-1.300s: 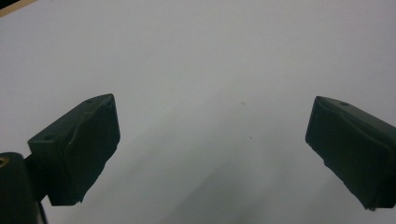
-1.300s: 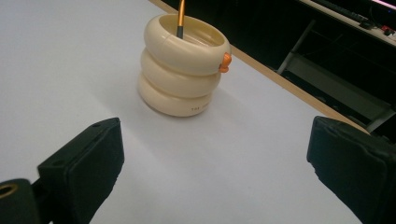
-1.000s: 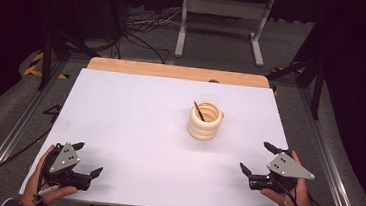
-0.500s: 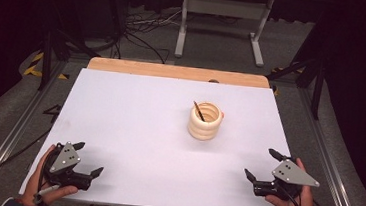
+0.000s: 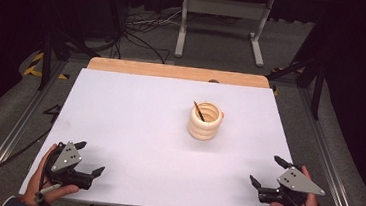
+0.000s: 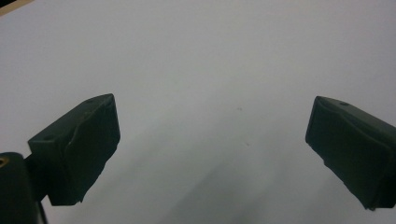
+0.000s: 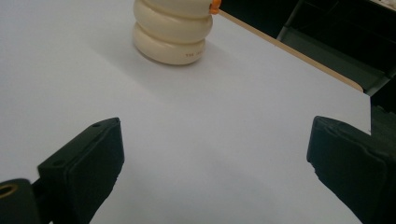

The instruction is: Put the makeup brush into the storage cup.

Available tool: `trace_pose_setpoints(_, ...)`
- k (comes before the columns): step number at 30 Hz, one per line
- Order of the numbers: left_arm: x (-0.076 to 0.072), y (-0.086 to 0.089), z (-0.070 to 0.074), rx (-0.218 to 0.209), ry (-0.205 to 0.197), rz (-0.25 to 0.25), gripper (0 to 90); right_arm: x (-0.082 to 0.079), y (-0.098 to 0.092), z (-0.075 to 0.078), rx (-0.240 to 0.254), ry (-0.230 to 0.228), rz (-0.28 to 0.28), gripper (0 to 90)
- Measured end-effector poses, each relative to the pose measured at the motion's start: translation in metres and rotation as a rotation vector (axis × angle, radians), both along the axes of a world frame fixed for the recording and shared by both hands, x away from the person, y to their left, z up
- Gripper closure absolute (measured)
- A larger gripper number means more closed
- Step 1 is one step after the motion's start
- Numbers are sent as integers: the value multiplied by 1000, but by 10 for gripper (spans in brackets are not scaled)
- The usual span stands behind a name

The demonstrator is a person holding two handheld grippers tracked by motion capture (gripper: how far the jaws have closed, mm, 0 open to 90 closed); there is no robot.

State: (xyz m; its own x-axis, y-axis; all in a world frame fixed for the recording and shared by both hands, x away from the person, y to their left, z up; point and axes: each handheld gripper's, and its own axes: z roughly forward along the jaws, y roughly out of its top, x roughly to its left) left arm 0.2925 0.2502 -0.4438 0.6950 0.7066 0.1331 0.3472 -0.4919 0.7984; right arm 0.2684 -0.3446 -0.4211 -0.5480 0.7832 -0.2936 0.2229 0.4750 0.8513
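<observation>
Ribbed cream holder [image 5: 205, 121]: upright mid-tabletop [image 5: 135, 114], dark stick inside, well apart from both tongs. Left tongs [image 5: 90, 158], right tongs [image 5: 268, 169]: jaws spread, empty, parked at near corners, judged a neutral rest pose
</observation>
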Motion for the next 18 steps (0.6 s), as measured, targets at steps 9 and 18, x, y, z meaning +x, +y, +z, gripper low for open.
trace_pose_setpoints(9, 1, 0, 0, -6, 1, 1, 41, -6, -13, -10, 14, 29, -31, 45)
trace_pose_setpoints(18, 2, 0, 1, -10, -1, 3, 43, -9, -24, -14, 41, 35, -65, 45)
